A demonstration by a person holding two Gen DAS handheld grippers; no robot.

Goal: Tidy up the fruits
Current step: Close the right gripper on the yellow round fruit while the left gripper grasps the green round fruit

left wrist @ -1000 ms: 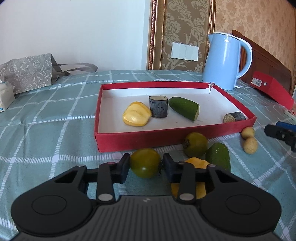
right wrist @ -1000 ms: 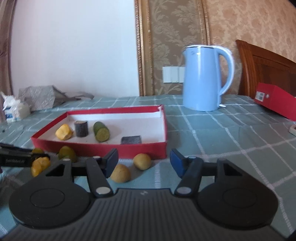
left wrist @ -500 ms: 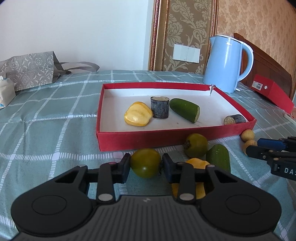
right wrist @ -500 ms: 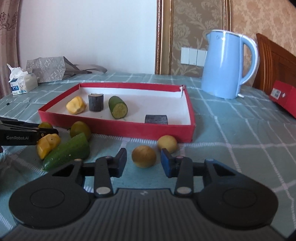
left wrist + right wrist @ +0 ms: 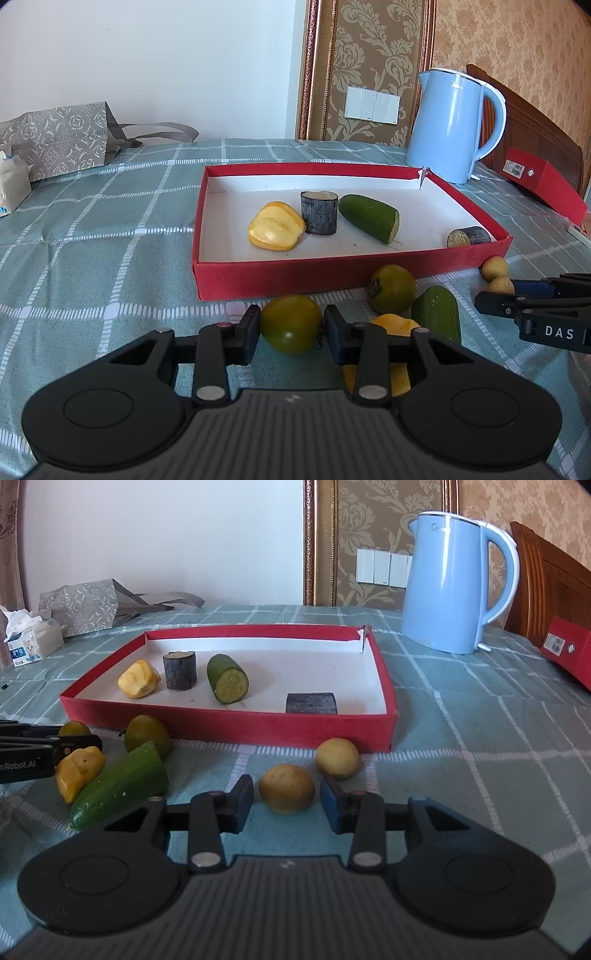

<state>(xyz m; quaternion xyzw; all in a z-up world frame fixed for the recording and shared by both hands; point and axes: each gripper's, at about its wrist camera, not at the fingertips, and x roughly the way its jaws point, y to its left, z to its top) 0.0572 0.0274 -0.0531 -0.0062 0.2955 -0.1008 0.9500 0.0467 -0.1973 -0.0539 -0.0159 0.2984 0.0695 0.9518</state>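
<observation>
Fruit still waits outside the red tray (image 5: 354,264). Just before its near wall, the left gripper (image 5: 291,328) pinches a green tomato (image 5: 291,325), pads touching both sides. Lift it well clear of that wall before crossing, and set it on bare white floor beside the yellow piece (image 5: 276,232). The right gripper (image 5: 287,799) stands spread around a potato (image 5: 286,788) near the tray's right corner, gaps showing either side; centre it, then close gently.

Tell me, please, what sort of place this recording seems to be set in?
Probably a home dining room: a table under a checked green tablecloth, a blue electric kettle, a wooden chair and patterned wallpaper with a light switch panel.
</observation>
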